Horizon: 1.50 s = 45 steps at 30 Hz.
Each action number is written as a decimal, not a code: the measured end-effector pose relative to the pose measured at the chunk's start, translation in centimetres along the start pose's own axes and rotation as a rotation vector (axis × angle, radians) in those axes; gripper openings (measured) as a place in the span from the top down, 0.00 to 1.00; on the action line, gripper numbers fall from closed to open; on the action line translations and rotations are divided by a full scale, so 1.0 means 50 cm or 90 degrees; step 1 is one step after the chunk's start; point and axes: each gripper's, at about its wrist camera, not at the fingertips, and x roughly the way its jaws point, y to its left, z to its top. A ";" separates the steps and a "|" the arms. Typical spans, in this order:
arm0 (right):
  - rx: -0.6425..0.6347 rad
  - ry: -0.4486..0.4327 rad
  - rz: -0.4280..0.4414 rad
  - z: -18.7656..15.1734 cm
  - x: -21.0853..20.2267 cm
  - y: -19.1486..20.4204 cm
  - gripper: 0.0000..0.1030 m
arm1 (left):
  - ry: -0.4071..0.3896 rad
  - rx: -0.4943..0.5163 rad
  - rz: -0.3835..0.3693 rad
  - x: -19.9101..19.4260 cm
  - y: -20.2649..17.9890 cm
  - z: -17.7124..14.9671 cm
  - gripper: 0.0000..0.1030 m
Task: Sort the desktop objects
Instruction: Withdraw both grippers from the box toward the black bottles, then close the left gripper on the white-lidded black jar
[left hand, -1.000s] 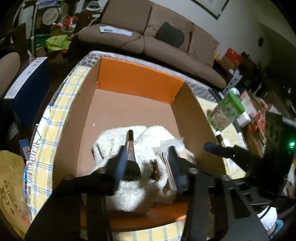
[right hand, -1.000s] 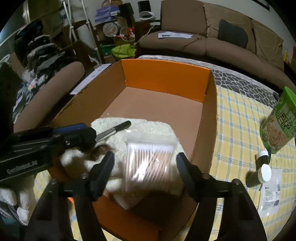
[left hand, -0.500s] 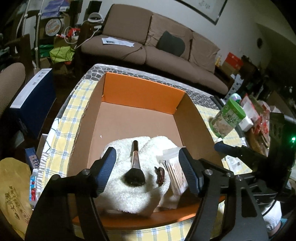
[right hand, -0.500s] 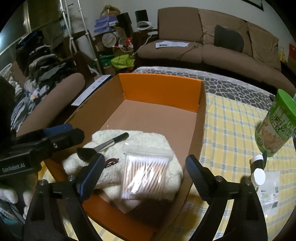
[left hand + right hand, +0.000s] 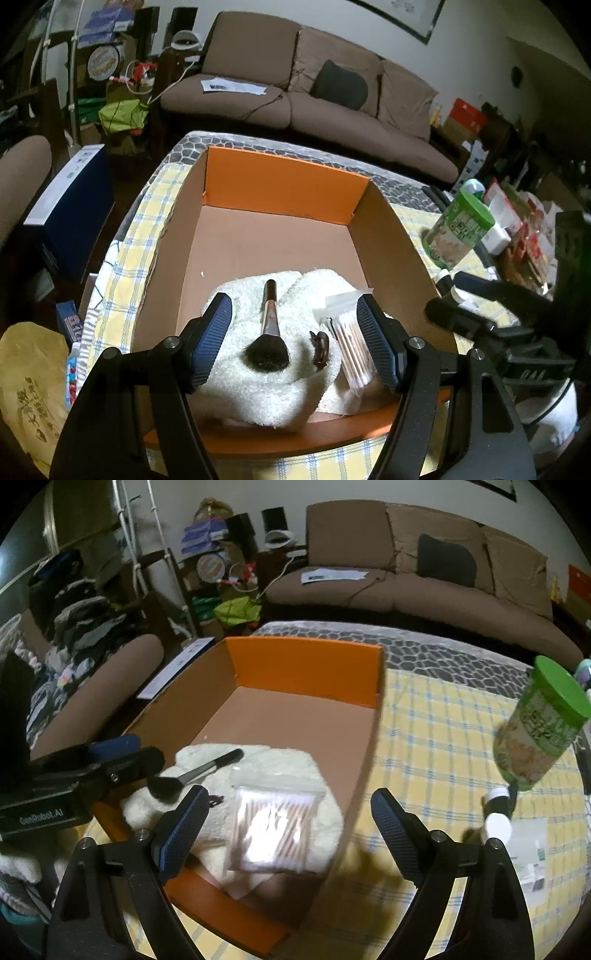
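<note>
Both claws were spread wide and holding nothing. The left claw (image 5: 293, 336) hung over the near end of the cardboard box (image 5: 284, 184), where a makeup brush (image 5: 269, 334), a brown hair clip (image 5: 320, 347) and a cotton swab bag (image 5: 275, 830) lay on a white towel (image 5: 258, 387). The right claw (image 5: 286, 830) sat lower centre, the green jar (image 5: 539, 723) on the counter at the right edge.

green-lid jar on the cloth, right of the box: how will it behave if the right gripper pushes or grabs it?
The jar looks tall and narrow-based, so a high push would probably tip it. It is round, so once down it may roll on the tablecloth. It seems nearly full, likely heavyish, and the smooth wall could slip in the right gripper.
</note>
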 end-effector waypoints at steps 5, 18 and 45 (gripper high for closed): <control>0.033 -0.017 -0.019 0.001 -0.031 -0.056 0.12 | 0.006 0.015 -0.017 0.000 -0.023 0.003 0.35; 0.155 -0.041 -0.103 -0.021 -0.129 -0.256 0.12 | 0.024 0.083 -0.083 0.006 -0.209 -0.008 0.35; 0.289 -0.036 -0.163 -0.129 -0.227 -0.470 0.12 | 0.072 0.210 -0.075 0.167 -0.534 -0.068 0.35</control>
